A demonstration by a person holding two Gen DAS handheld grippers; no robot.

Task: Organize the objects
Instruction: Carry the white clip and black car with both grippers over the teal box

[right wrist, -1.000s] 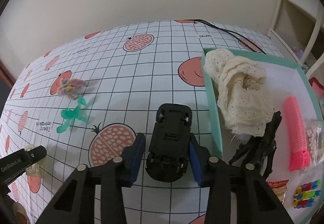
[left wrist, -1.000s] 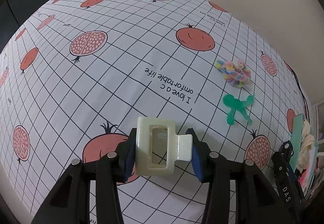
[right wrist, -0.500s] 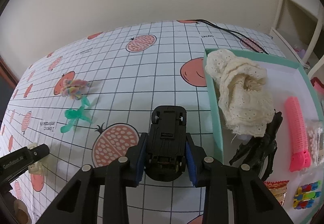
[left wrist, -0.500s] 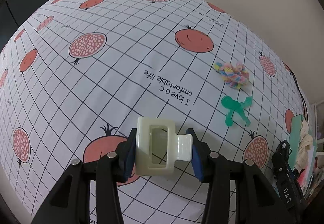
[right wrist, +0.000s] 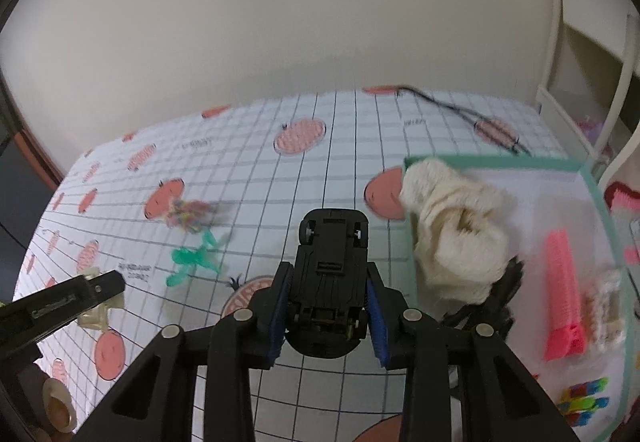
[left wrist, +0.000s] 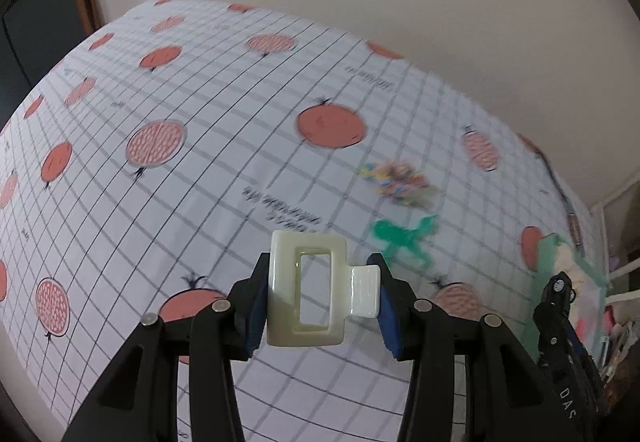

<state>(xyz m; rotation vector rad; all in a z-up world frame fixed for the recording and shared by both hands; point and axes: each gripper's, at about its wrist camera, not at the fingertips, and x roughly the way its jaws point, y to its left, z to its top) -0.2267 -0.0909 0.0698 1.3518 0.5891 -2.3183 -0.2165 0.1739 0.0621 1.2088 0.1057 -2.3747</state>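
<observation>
My left gripper (left wrist: 320, 298) is shut on a cream rectangular hair claw clip (left wrist: 308, 294), held above the gridded tablecloth. My right gripper (right wrist: 328, 318) is shut on a black toy car (right wrist: 330, 278), belly up and lifted off the cloth, just left of the teal tray (right wrist: 596, 194). A green stick-figure toy (left wrist: 404, 238) (right wrist: 194, 260) and a multicoloured scrunchie (left wrist: 396, 184) (right wrist: 186, 214) lie on the cloth between the two grippers. The left gripper with its clip (right wrist: 94, 306) shows at the left edge of the right wrist view.
The tray holds a cream lace cloth (right wrist: 452, 242), a pink hair roller (right wrist: 564, 294), a black claw clip (right wrist: 496, 298) and small coloured clips (right wrist: 584, 402). A black cable (right wrist: 468, 114) runs along the far table edge. White shelving (right wrist: 592, 50) stands at the right.
My right gripper closed on the toy car and lifted it off the cloth. My left gripper rose with the clip held; both views now blur with motion.
</observation>
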